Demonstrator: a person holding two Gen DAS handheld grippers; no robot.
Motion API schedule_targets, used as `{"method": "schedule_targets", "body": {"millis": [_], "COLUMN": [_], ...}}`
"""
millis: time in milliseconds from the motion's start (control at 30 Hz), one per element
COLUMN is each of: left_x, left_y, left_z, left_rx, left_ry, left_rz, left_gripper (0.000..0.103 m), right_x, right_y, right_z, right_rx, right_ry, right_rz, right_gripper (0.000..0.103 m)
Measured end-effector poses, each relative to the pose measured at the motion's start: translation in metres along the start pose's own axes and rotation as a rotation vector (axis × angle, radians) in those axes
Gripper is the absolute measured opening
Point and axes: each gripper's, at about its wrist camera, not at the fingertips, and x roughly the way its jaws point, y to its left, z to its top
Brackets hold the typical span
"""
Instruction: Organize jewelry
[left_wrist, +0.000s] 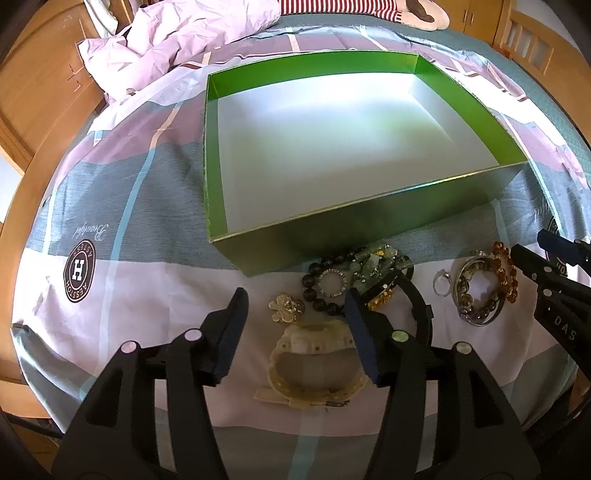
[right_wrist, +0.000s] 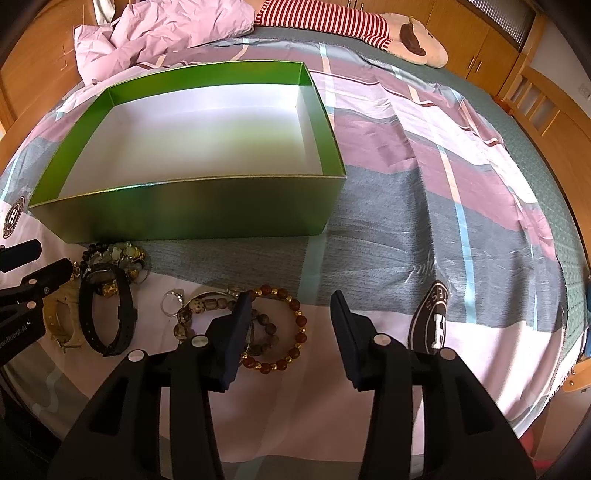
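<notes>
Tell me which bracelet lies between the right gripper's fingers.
The red-brown beaded bracelet with gold spacers. It lies partly between the open right gripper fingers; the speckled stone one sits left of them.

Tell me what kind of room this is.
Most likely a bedroom. The jewelry and green box lie on a bed with a plaid sheet, a rumpled pink quilt sits at its far end, and wooden cupboards stand behind.

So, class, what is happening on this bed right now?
A person holds two open grippers over jewelry on the bedspread. The left gripper hovers above a cream bracelet; the right gripper is by an amber bead bracelet. The green box beyond the jewelry has nothing in it yet.
</notes>
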Motion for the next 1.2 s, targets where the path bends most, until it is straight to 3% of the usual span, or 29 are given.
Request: {"method": "schedule_targets", "body": {"millis": [100, 500, 567, 600, 733, 1067, 1200], "left_x": [0.002, 0.007, 0.009, 0.009, 0.009, 0.010, 0.006], "left_y": [-0.002, -0.008, -0.009, -0.009, -0.009, -0.008, 0.010], "left_z": [-0.001, -0.003, -0.003, -0.003, -0.003, -0.004, 0.004], "left_rx": [0.008, 0.033, 0.035, 0.036, 0.036, 0.021, -0.031], "left_ry": [0.006, 0.021, 0.024, 0.025, 0.026, 0.022, 0.034], "left_rz": [0.002, 0.010, 0.010, 0.010, 0.010, 0.002, -0.053], "left_gripper": [0.059, 0.065, 0.065, 0.065, 0.065, 0.065, 0.036], "right_x": [0.001, 0.014, 0.016, 0.017, 0.019, 0.003, -0.006], "right_y": [0.003, 0.022, 0.026, 0.027, 0.030, 0.020, 0.011], "right_z": [-0.001, -0.007, -0.008, -0.009, -0.010, -0.004, 0.000], "right_rx": [-0.009, -0.079, -0.097, -0.103, -0.103, -0.059, -0.024], "right_ry": [0.000, 0.018, 0.021, 0.025, 0.042, -0.020, -0.047], "right_rz": [0.000, 0.002, 0.003, 0.004, 0.030, 0.022, 0.026], "right_gripper": [0.053, 0.053, 0.047, 0.036, 0.012, 0.008, 0.008]}}
